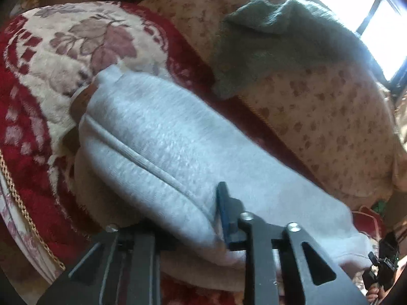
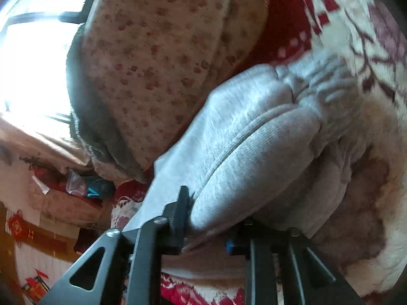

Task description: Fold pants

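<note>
A: Holding that folded edge from both sides, you risk the layers sliding apart. Your left gripper point(image 1: 203, 218) is clamped on the grey pants point(image 1: 162, 137) near 6 o'clock in the left wrist view, and your right gripper point(image 2: 211, 218) bites the same thick fold at 6 o'clock in its own view.

B: What would cause the slip?

A: My judgement: the fleece is bulky and doubled, so if you lift unevenly or pull your hands apart, the under layer could drop out of the jaws and the fold would skew.

B: And how do the pants look?

A: Light grey, soft, ribbed along a seam, with the gathered waistband point(image 2: 315, 81) bunched toward 1 o'clock in the right view. They lie across the red floral blanket point(image 1: 30, 137), with the spotted cushion point(image 1: 318, 117) at 2 o'clock beside them.
</note>
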Action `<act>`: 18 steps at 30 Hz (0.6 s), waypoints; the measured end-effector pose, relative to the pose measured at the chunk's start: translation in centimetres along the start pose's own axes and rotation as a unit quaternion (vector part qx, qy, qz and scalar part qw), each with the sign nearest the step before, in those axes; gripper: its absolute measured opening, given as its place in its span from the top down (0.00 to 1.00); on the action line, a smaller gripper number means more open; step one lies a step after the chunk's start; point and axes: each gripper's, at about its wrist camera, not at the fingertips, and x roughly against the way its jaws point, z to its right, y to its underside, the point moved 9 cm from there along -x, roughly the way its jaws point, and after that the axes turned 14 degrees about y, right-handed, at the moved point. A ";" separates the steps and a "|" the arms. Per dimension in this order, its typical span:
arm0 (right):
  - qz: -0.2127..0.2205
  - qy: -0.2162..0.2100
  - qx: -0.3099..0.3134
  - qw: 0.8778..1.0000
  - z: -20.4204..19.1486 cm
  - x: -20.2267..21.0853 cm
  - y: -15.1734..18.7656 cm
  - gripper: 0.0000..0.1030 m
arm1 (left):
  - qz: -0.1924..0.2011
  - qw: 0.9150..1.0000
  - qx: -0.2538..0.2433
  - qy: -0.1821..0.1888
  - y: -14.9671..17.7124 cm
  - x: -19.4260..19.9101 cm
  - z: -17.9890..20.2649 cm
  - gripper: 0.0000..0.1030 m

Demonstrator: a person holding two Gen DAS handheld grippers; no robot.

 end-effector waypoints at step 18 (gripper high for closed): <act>-0.030 0.082 0.079 0.993 3.3 0.5 4.2 0.77 | -0.019 1.000 0.010 -0.015 2.2 0.7 -2.8 0.60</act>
